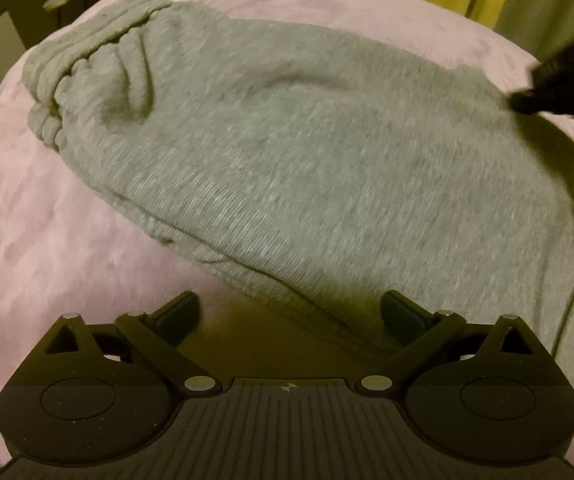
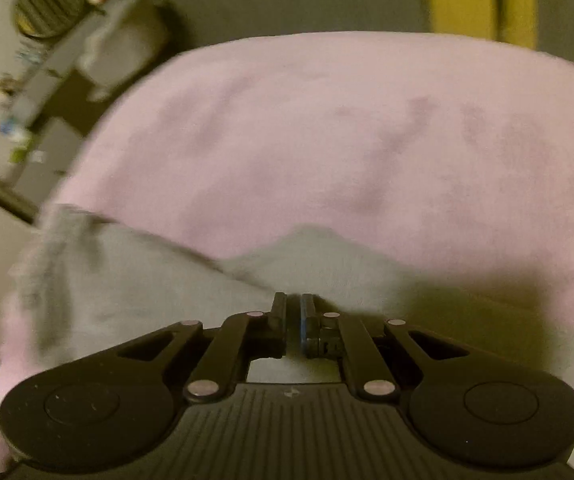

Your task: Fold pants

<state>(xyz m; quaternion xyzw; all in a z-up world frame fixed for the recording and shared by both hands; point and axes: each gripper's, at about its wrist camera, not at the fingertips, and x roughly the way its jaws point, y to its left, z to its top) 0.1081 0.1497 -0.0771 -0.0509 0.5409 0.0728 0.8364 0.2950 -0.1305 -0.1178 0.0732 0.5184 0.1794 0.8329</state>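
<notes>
Grey sweatpants lie folded lengthwise on a pink blanket, with the ribbed waistband at the far left. My left gripper stands open just above the pants' near edge, which runs between its fingers without either pad touching it. At the pants' far right edge in the left wrist view sits the dark, blurred right gripper. In the right wrist view, the right gripper is shut on a pinch of the grey fabric, which rises to a small peak just ahead of the fingertips.
The pink blanket stretches beyond the pants to the bed's far edge. A grey cabinet with a round fan-like thing and small items stands off the bed's left. A yellow curtain hangs behind.
</notes>
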